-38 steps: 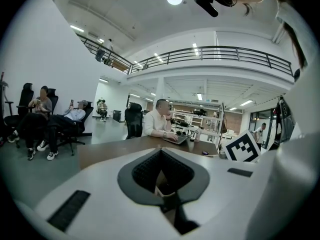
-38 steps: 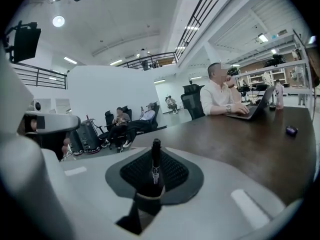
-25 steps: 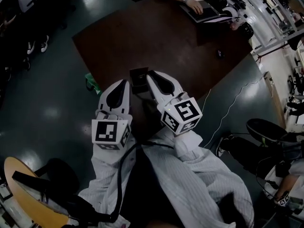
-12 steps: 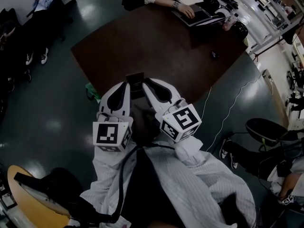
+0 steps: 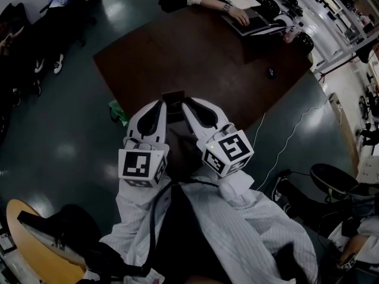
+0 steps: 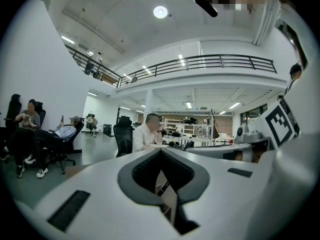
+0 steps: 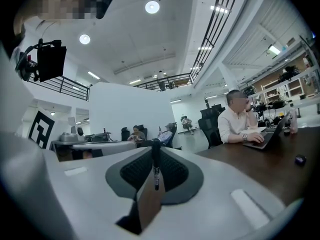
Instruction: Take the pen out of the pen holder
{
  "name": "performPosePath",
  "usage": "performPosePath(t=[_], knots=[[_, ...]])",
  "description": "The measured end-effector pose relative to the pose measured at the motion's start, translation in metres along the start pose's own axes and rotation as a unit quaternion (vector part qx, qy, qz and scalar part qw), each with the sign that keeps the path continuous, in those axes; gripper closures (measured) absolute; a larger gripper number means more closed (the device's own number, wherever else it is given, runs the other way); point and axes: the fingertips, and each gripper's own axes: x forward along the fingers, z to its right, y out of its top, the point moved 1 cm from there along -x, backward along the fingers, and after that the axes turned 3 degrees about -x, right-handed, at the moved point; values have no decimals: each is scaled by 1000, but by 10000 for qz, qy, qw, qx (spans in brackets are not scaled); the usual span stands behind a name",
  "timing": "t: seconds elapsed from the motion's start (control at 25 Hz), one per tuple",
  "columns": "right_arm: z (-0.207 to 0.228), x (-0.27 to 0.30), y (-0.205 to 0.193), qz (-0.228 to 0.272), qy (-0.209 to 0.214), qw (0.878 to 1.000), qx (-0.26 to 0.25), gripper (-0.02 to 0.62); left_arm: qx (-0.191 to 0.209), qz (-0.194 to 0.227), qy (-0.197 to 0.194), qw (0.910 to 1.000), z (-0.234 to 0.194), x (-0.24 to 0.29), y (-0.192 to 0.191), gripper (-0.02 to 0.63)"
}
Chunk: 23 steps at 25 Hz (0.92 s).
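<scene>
A small dark pen holder (image 5: 173, 98) stands at the near corner of the brown table (image 5: 195, 52), between the tips of both grippers. My left gripper (image 5: 159, 105) comes in from its left; in the left gripper view its jaws (image 6: 161, 159) stand narrow, closed on the holder's brown wall (image 6: 169, 196), with a black pen (image 6: 164, 188) slanting behind it. My right gripper (image 5: 187, 105) comes in from the right. In the right gripper view the pen (image 7: 156, 166) stands upright between the closed-in jaws (image 7: 154, 151), above the holder (image 7: 149, 206).
A person works at a laptop (image 5: 251, 19) on the table's far side; a small dark object (image 5: 272, 71) lies near its right edge. On the floor are a green item (image 5: 115, 108) and a white cable (image 5: 284, 141). A wooden-seated chair (image 5: 29, 229) stands at lower left.
</scene>
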Motion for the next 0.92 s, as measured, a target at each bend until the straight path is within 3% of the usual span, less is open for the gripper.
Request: performPosePath(t=[0.92], knots=[[4,9,-4,-6,-75,9997,224,551,37,-129,-56,9999,-7,4,-1,601]])
